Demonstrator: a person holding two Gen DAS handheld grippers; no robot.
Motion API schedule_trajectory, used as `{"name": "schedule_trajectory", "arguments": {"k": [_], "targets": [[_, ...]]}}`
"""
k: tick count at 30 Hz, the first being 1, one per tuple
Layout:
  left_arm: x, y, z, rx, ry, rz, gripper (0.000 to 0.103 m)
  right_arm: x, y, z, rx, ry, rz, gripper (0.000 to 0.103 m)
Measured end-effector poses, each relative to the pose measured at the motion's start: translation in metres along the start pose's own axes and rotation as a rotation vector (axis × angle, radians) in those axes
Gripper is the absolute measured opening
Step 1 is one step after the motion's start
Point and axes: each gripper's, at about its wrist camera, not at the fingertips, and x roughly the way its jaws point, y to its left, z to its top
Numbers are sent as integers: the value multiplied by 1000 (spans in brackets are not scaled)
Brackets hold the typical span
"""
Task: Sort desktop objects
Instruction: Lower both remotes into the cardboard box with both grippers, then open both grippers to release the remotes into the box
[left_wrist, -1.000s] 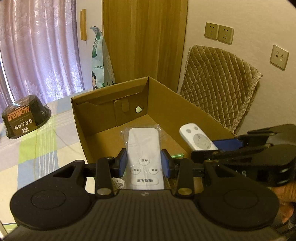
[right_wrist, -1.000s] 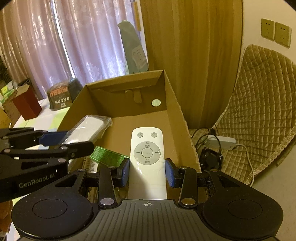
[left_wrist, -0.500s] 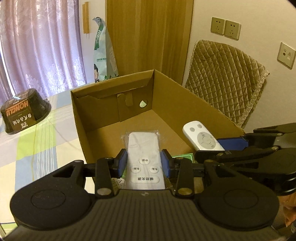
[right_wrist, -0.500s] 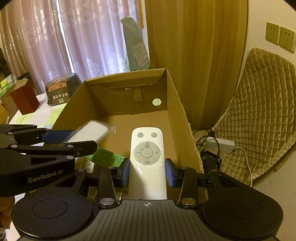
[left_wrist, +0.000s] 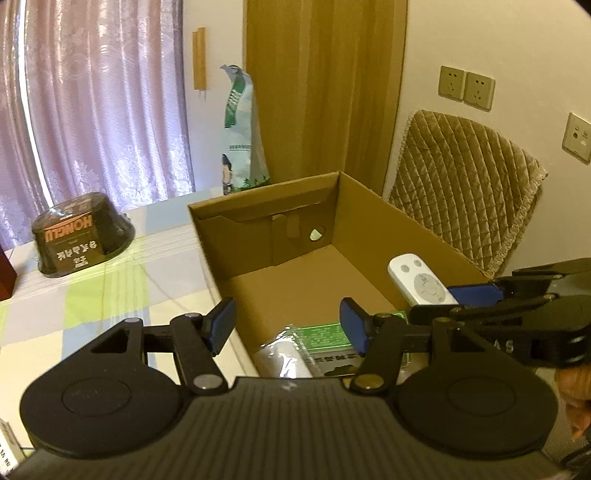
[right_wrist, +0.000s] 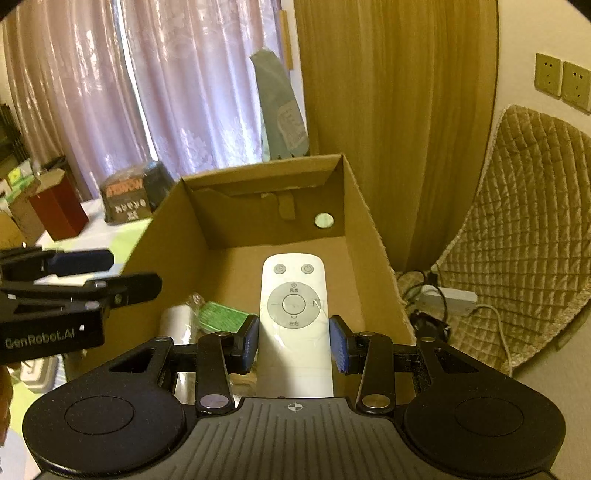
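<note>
Right wrist view shows the right claw (right_wrist: 293, 345) clamped on a white remote (right_wrist: 294, 306), held over the open cardboard box (right_wrist: 364, 236) on the desk (left_wrist: 92, 291). The left claw (left_wrist: 288, 326) stands wide apart and empty; a plastic-wrapped remote (left_wrist: 282, 360) lies in the box's near corner, just left of a green packet (left_wrist: 325, 332). To release well, I judge the right claw should lower the remote close to the bare box floor on the far right, level it, and spread the jaws only there, so it neither drops hard nor lands on the packet.
</note>
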Motion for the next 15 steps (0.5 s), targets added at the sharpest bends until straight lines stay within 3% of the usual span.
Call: {"name": "schedule_trajectory", "arguments": {"k": [15], "targets": [[-15,14,-16,-25,22,7,58,-11,5,0,2,-39,-10,40]]}}
